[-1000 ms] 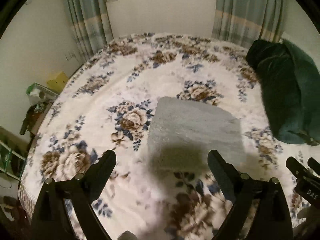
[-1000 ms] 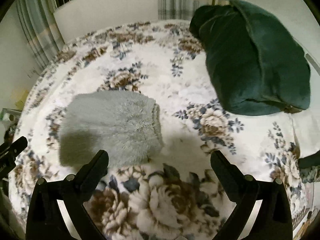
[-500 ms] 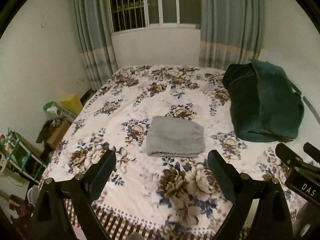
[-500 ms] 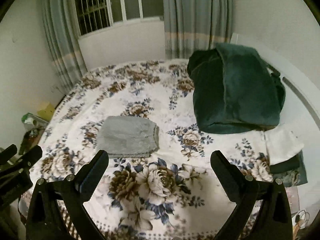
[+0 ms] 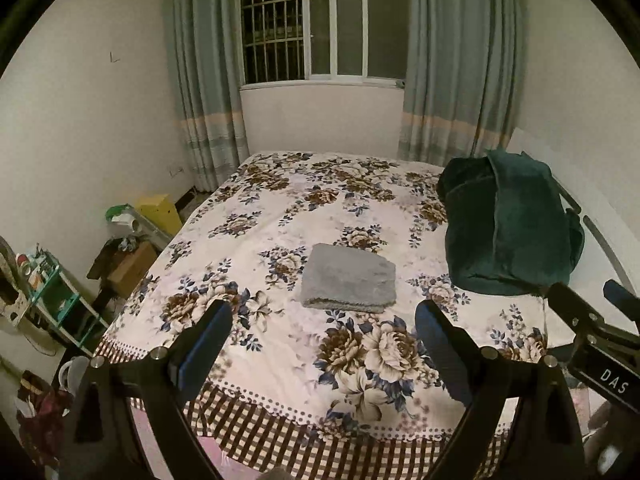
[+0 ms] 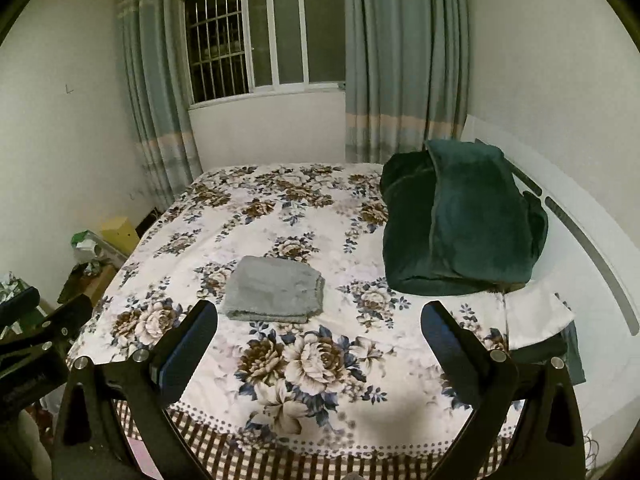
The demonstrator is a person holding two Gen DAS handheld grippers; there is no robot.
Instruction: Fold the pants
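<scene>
The grey pants lie as a compact, squared bundle on the floral bedspread, a little short of the middle of the bed, toward its foot, with a rolled-looking edge facing the foot. Relative to that bundle, the dark green blanket is heaped well apart on the headboard side, and the window sits beyond the far edge of the bed. The left gripper hangs over the foot of the bed, short of the pants, its tongs spread wide and holding nothing; the right gripper is placed much the same, tongs apart and empty, touching no cloth. Judging by how the pants sit, folded flat with no leg or waistband trailing out, the folding itself looks finished and the step in hand is standing clear of the result. The next move probably calls for little: at most a check that the layers are even, and if one edge needs squaring, a low approach to the near side of the bundle so that the stack is not dragged across the bedspread.
</scene>
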